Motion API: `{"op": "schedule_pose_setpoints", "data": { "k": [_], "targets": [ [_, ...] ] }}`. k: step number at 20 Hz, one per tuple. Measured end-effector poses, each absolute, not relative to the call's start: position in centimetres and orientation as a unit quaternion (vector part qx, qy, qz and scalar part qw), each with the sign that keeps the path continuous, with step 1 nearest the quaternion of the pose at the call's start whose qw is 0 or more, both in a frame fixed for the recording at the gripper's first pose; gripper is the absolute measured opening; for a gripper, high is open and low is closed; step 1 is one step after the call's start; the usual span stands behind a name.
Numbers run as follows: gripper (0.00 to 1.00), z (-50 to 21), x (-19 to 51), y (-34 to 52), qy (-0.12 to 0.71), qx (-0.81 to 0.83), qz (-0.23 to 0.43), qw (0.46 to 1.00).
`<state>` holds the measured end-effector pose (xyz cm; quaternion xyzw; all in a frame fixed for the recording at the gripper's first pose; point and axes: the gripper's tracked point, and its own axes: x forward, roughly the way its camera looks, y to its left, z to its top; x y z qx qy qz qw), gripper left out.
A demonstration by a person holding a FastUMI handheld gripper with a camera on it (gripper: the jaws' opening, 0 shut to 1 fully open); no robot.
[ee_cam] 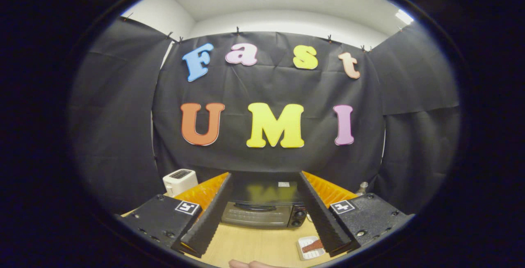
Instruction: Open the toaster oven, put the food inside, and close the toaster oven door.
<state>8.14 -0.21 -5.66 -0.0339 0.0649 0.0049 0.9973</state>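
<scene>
The gripper (pixel 265 210) is held wide open with nothing between its fingers. The toaster oven (pixel 263 207) is seen beyond them on the wooden table (pixel 254 245), its door shut. The food (pixel 312 246) lies on a small plate near the right finger. The door handle (pixel 255 207) should probably be approached squarely, then pulled down evenly.
</scene>
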Motion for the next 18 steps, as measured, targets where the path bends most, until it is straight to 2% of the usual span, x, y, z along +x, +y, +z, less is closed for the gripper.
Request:
{"op": "schedule_pose_setpoints", "data": {
  "k": [10,18],
  "targets": [
    [1.0,-14.9,19.3,1.0,0.139,-0.043,0.005,0.989],
    [1.0,-26.9,26.0,-0.9,0.26,-0.046,-0.007,0.965]
  ]
}}
